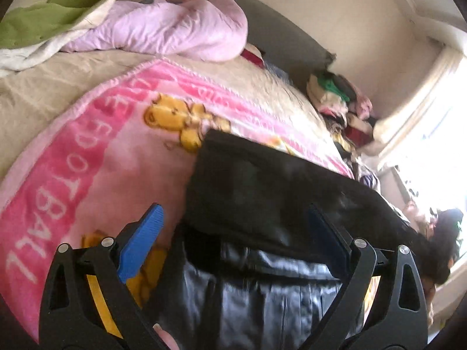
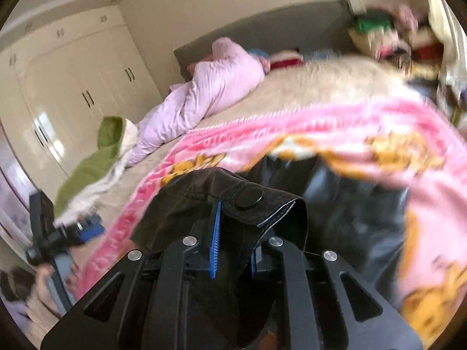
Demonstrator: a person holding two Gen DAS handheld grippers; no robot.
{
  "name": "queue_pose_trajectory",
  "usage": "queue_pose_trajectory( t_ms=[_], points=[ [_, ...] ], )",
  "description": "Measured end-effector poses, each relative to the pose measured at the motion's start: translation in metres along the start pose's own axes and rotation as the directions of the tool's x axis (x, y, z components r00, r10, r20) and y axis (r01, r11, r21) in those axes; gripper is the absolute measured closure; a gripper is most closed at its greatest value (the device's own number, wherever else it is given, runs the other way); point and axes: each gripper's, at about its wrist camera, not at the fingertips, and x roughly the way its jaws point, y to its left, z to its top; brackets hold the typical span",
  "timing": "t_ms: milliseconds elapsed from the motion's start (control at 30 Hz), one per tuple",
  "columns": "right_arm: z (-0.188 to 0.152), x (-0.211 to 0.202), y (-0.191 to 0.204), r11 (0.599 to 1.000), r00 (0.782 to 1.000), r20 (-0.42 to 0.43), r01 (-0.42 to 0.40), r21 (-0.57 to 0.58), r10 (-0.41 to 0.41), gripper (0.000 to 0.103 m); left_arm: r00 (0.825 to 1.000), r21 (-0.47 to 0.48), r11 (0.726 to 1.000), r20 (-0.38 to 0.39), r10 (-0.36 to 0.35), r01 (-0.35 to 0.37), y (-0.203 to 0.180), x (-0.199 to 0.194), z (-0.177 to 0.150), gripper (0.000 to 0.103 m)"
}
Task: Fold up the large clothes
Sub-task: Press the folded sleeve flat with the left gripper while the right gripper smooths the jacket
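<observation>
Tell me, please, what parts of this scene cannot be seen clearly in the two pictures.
- Jacket outline: in the left wrist view, the bottom edge and both fingers of the left tool cut it off.
- Grasped part: in the right wrist view, a jacket flap with a snap covers the tips of the right tool.
- Clothes pile: motion blur, single items unreadable.
- Blanket lettering: partly under the jacket.

Home bedroom. Bed with grey headboard, pink cartoon-bear blanket, lilac duvet. Cream built-in wardrobe along one wall. Clothes pile beside bright window.
</observation>
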Motion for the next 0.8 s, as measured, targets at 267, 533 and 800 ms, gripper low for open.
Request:
queue_pose_trajectory(
  t_ms=[267, 533, 800],
  points=[
    [-0.012, 0.0, -0.045, 0.993, 0.992, -0.035, 0.119, -0.007, -0.119, 0.089, 0.999, 0.054, 0.998, -0.045, 0.03, -0.028, -0.027, 0.048, 0.016, 0.029],
    [-0.037, 0.016, -0.054, 0.988, 0.983, -0.098, 0.156, 0.014, -0.154, 0.089, 0.977, 0.119, 0.993, -0.209, 0.04, -0.015, -0.047, 0.12, 0.001, 0.094],
    [-0.045, 0.028, -0.062, 0.982, 0.971, -0.153, 0.189, 0.022, -0.184, 0.088, 0.926, 0.207, 0.977, -0.353, 0.13, -0.058, -0.052, 0.168, -0.042, 0.1]
  ],
)
